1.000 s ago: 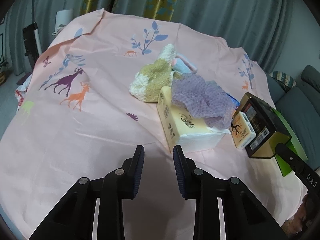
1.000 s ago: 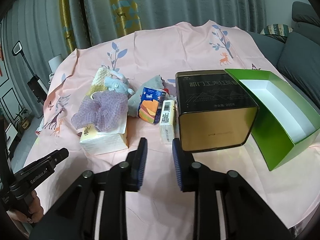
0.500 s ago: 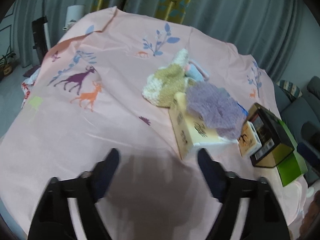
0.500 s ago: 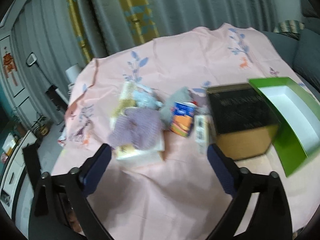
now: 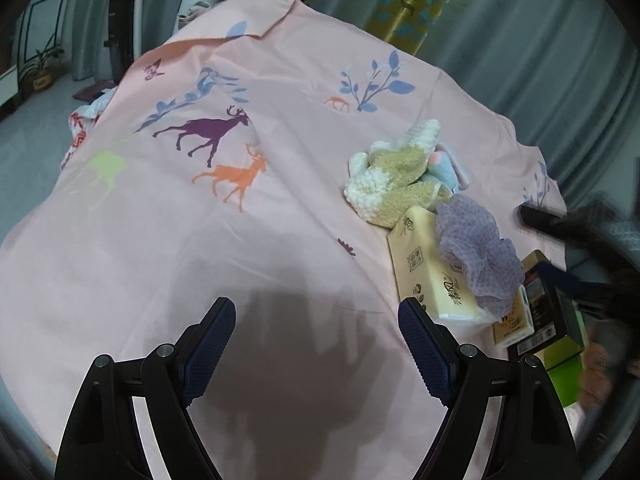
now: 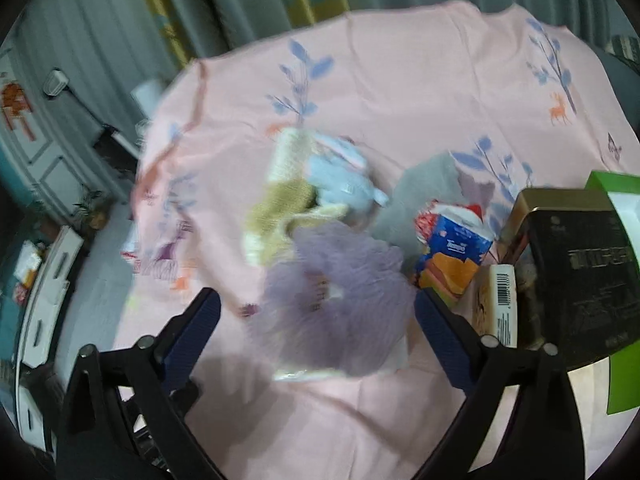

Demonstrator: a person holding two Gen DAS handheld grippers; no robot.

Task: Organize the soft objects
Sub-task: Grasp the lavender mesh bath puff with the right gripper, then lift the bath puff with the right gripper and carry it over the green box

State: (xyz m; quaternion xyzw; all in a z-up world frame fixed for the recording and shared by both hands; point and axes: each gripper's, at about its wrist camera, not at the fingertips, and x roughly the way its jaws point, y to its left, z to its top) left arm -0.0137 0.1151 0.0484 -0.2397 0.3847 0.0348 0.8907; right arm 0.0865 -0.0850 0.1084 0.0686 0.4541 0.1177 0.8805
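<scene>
My left gripper [image 5: 316, 344] hangs above bare pink tablecloth [image 5: 168, 248] near the table's near edge, jaws spread wide with nothing between them; only its shadow falls on the cloth. My right gripper [image 6: 316, 336] is also spread, its jaws closing at this moment, with no pad touching anything; the right wrist view is blurred.

Nearest ahead of the right gripper, and framed between its fingers in that view, lies the purple mesh bath puff [image 6: 336, 304], resting on top of the yellow tissue pack [image 5: 432, 280]. In the left wrist view this pack lies just beyond my left gripper's right finger [image 5: 424, 348], the puff [image 5: 480, 256] draped over its far end.

To the right of the pack stands a small cream carton [image 6: 498, 304], touching or just beside a black-and-gold box [image 6: 580, 280]; the green box [image 6: 620, 196] adjoins that box towards the table's right edge. A blue and orange tissue packet [image 6: 452, 256] stands behind the carton, with a grey cloth [image 6: 424, 192] behind it.

Farther on, towards the table's middle, lies the cream and tan fluffy towel [image 5: 396, 176], with a pale blue plush toy [image 5: 444, 168] against its far side. Curtains [image 5: 520, 32] hang beyond the far edge.
</scene>
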